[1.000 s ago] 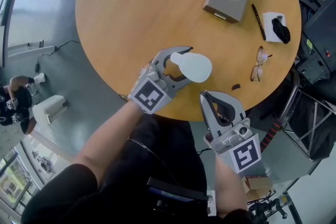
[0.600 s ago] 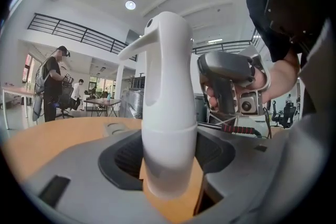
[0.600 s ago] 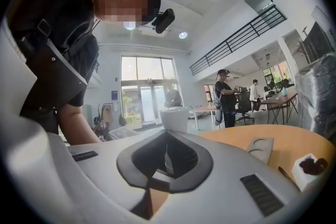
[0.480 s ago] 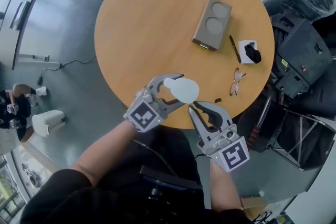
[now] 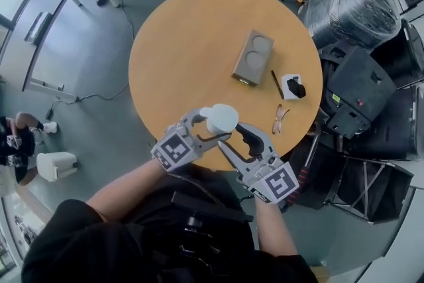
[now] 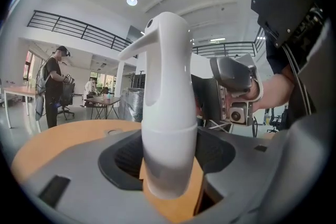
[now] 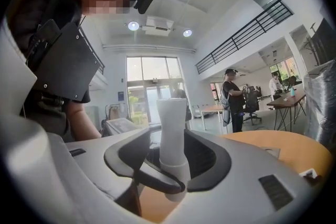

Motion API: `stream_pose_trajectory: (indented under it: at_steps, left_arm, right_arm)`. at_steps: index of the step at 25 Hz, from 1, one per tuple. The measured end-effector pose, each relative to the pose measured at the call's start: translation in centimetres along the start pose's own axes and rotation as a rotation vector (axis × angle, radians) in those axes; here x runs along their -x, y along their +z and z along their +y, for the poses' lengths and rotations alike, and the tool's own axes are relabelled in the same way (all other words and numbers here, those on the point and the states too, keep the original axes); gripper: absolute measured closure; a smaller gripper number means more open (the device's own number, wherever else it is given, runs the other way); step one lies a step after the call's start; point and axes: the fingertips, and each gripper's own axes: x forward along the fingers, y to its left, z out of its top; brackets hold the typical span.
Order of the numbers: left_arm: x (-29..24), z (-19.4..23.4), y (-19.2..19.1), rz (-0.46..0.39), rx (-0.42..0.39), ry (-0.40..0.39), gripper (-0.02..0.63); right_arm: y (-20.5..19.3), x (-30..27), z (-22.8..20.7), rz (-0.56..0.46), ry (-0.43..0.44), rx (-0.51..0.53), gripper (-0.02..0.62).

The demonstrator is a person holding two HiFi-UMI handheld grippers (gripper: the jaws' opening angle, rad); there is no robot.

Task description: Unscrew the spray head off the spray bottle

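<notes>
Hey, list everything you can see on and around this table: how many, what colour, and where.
table: one, round, light wood, centre
spray bottle: one, white, near edge of the table, in the left gripper
box: one, grey-brown, two round recesses on top, right half of the table
pen: one, black, right of the box
pad: one, white, a black item on it, right of the pen
glasses: one pair, table's right edge
cases: several, black, floor right of the table
left gripper: one, grey, fingers shut on the bottle's body
right gripper: one, grey, fingers open around the bottle
</notes>
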Motion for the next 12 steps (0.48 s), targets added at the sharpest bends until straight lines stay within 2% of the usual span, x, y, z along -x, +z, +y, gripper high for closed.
stream_pose_trajectory:
  at_steps: [7,12]
  left_arm:
    - [1.4,-1.6,3.7,-0.036,0.038,-0.044,0.302]
    - [2.0,-2.2,4.7,0.007,-0.001,-0.069,0.302]
  right_arm:
    - [4.1,-1.5,1.5,-0.018,0.018,0.021,0.328]
    - [5.9,-2.9,2.1,-0.013,0.018,0.035,0.308]
